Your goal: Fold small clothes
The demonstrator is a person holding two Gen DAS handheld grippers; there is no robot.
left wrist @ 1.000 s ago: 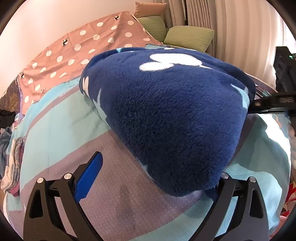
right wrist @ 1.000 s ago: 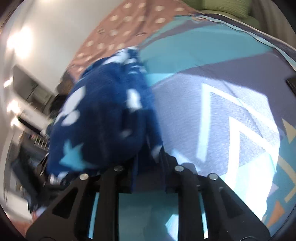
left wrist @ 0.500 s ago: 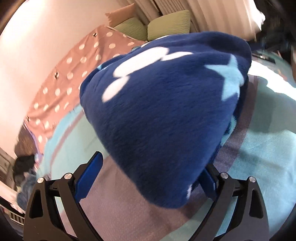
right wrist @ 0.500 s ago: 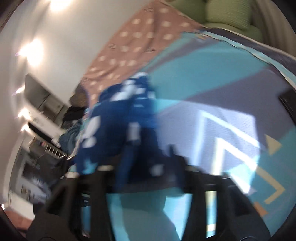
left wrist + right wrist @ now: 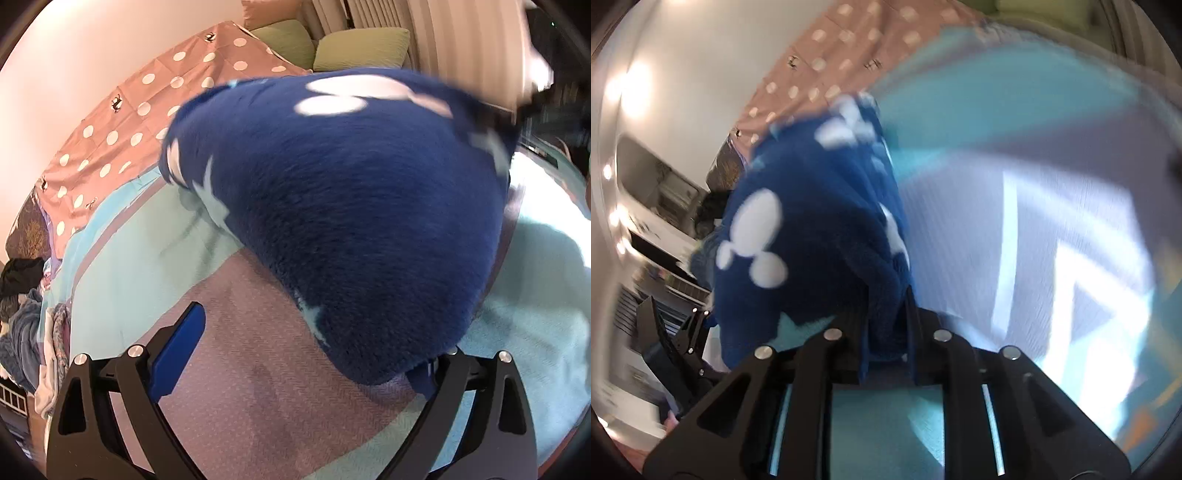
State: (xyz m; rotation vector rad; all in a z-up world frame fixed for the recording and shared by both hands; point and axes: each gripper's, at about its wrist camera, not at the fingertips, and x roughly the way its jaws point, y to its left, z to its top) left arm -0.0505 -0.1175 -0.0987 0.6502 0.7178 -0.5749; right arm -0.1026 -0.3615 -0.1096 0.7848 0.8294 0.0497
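A dark blue fleece garment (image 5: 354, 206) with white and pale blue shapes hangs bunched above the bed. My left gripper (image 5: 310, 343) stands wide open beneath it. The garment's lower corner rests against the right pad (image 5: 424, 380), and the left pad (image 5: 181, 343) is clear of the cloth. In the right wrist view the same garment (image 5: 812, 236) rises from my right gripper (image 5: 886, 328), whose jaws are closing with a fold of the fleece pinched between them. The left gripper (image 5: 679, 332) shows blurred at the lower left of that view.
A teal and mauve patterned bedspread (image 5: 147, 236) covers the bed. A pink dotted cover (image 5: 147, 96) and green pillows (image 5: 362, 48) lie at the far end. Other clothes (image 5: 26, 317) are piled at the left edge. A wall and curtains stand behind.
The right gripper's fingers spread apart in the blurred middle frame and now stand narrow again on the fleece. The garment swung and tilted, then settled back. The left gripper stayed open.
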